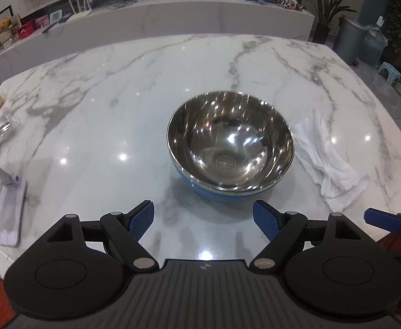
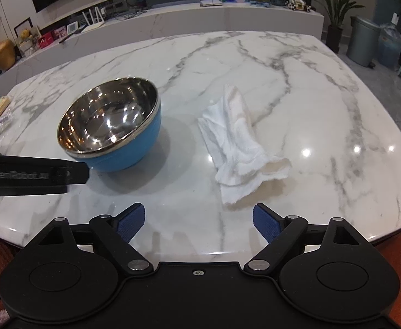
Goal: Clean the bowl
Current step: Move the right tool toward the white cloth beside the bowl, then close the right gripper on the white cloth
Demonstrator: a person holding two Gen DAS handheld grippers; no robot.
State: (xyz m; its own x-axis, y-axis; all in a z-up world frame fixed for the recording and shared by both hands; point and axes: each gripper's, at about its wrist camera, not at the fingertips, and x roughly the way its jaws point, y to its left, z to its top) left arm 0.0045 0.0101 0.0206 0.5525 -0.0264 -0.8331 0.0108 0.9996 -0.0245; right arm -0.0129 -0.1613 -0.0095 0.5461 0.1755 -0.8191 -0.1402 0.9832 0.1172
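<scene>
A bowl [image 1: 230, 148], steel inside and blue outside, stands upright on the white marble table [image 1: 104, 115]; it looks empty. In the right wrist view the bowl [image 2: 109, 126] sits to the left. A crumpled white cloth [image 1: 329, 161] lies on the table just right of the bowl, apart from it; the cloth [image 2: 238, 142] lies straight ahead of my right gripper. My left gripper [image 1: 203, 220] is open, a short way in front of the bowl. My right gripper [image 2: 199, 222] is open near the table's front edge, short of the cloth. Both hold nothing.
A white phone stand [image 1: 5, 205] sits at the table's left edge, with a plastic-wrapped bundle [image 1: 0, 131] behind it. The left gripper's black side [image 2: 30, 175] juts into the right wrist view. A low marble sideboard [image 2: 173, 19] with clutter runs behind the table.
</scene>
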